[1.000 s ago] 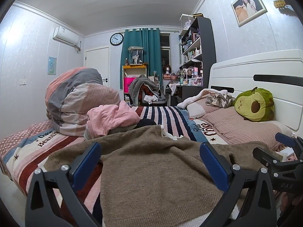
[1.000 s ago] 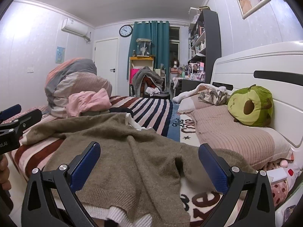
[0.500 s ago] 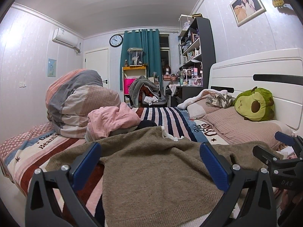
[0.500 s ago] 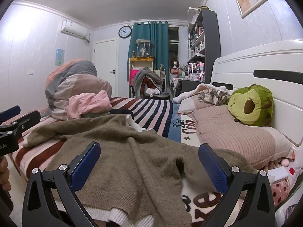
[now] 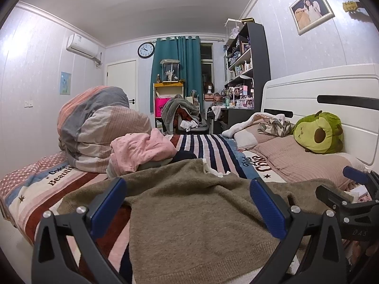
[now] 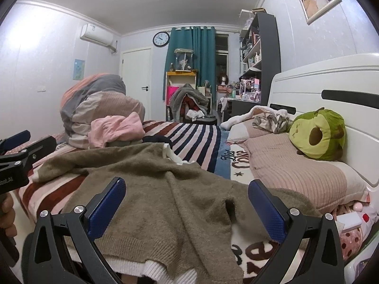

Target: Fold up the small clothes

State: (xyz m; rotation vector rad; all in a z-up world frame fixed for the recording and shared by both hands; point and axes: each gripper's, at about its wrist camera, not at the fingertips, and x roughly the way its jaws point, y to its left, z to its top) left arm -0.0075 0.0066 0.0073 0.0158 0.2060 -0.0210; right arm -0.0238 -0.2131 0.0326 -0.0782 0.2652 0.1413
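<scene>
A fuzzy brown knitted sweater (image 5: 189,213) lies spread out on the striped bed blanket (image 5: 213,146). Its white ribbed hem (image 6: 154,269) hangs at the near edge of the bed.

The left gripper (image 5: 187,203), black with blue pads, is spread wide over the sweater. Nothing is between its pads. The right gripper (image 6: 187,203) looks the same. It is also spread wide over the sweater and grips nothing. The two grippers are side by side, and each one shows at the edge of the other's view.

Behind the sweater sits a crumpled pink cloth (image 5: 142,151). A big rolled quilt in pink and grey (image 5: 99,127) is just behind that.

On the right, a green avocado plush toy (image 5: 319,133) leans on the white headboard (image 5: 308,94). It rests on a long pink ribbed pillow (image 5: 296,158).
</scene>
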